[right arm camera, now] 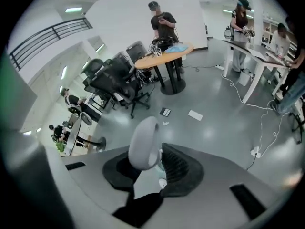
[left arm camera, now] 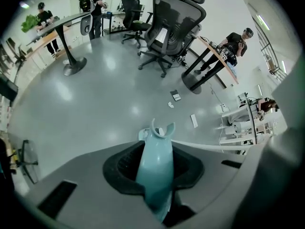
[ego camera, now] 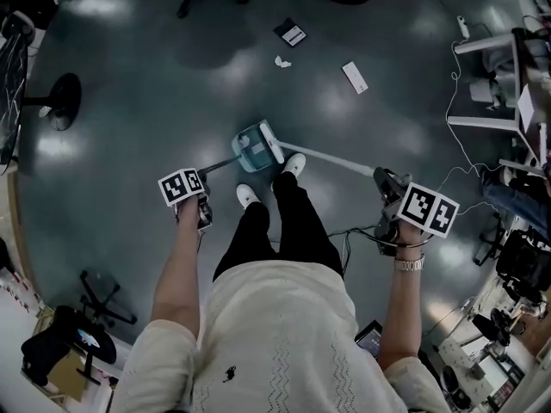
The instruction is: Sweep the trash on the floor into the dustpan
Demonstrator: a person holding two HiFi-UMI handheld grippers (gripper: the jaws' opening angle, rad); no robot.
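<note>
A teal dustpan (ego camera: 256,147) stands on the grey floor just ahead of my white shoes. Its teal handle (left arm camera: 155,168) runs back into my left gripper (ego camera: 196,203), which is shut on it. The white broom handle (ego camera: 337,160) slants from beside the dustpan to my right gripper (ego camera: 387,189), shut on its rounded end (right arm camera: 143,144). Farther out lie a crumpled white paper (ego camera: 281,61), a black packet (ego camera: 291,33) and a white card (ego camera: 354,77), all apart from the dustpan. The broom's head is hidden behind the dustpan.
Office chairs (left arm camera: 167,30) and a round-based table (left arm camera: 72,66) stand beyond the trash. Desks and a white cable (ego camera: 461,149) line the right side. A black round stand base (ego camera: 62,100) sits at left. Several people stand at tables in the distance.
</note>
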